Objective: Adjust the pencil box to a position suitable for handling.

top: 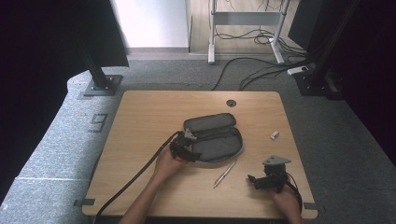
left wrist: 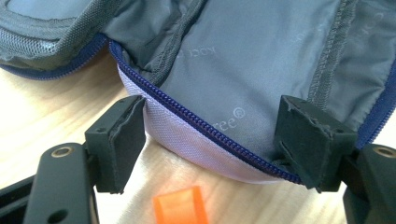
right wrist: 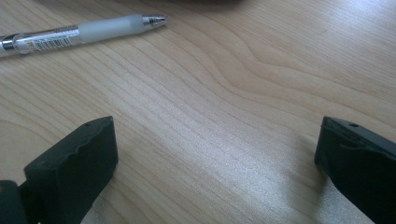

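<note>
The left gripper (top: 186,148) is working at the near-left edge of the open grey pencil case (top: 215,137) lying mid-table, its jaws standing apart around the zipper rim (left wrist: 205,126) without pinching it; it is best sliding deeper before closing; the right gripper (top: 261,181) is waiting near the table's front right, jaws wide and empty, with the pen (top: 225,173) lying between case and gripper, ready to be loaded.

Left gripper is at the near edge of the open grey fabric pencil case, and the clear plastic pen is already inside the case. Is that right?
Not quite. The clear plastic pen is not inside: the high view shows it lying on the wooden table, in front of the open grey fabric pencil case. The left gripper is at the case's near edge, its jaws open around the zip rim.
</note>
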Action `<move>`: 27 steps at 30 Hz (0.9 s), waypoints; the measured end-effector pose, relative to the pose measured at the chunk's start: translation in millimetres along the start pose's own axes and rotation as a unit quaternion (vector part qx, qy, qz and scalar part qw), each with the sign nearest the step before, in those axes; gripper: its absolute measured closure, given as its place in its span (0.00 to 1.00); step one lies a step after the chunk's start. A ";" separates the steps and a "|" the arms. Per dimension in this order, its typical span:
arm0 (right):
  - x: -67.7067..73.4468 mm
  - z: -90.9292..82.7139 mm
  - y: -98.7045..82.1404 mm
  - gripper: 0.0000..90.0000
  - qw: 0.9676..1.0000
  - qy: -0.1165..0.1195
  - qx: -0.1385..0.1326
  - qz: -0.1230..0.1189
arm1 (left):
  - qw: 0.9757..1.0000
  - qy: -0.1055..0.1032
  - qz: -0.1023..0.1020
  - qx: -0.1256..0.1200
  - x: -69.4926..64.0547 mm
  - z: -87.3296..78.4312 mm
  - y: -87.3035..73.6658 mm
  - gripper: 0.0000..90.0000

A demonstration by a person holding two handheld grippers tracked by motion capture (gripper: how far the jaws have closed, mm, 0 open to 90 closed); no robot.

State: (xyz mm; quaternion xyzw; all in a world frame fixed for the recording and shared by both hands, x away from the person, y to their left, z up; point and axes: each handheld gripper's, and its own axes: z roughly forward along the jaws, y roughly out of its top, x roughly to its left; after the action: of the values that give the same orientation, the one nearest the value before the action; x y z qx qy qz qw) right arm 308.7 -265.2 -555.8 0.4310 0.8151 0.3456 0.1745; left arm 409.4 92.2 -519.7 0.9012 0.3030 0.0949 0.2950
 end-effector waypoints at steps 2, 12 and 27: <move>0.0 0.0 0.0 0.00 1.000 0.000 0.000 0.000 | 1.000 0.003 0.005 0.001 -4.0 -1.6 -1.6 0.27; 0.0 0.0 0.0 0.00 1.000 0.000 0.000 0.000 | 1.000 -0.001 0.012 0.000 -16.0 -4.6 -6.1 0.27; -0.1 -0.1 0.1 0.00 1.000 0.000 0.001 0.000 | 1.000 -0.012 0.022 -0.002 -39.1 -10.9 -15.6 0.27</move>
State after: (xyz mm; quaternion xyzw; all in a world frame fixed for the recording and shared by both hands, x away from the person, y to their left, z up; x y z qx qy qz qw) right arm 308.8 -265.3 -555.7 0.4308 0.8155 0.3451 0.1739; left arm 366.8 83.8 -519.8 0.9082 0.2791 0.0915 0.2980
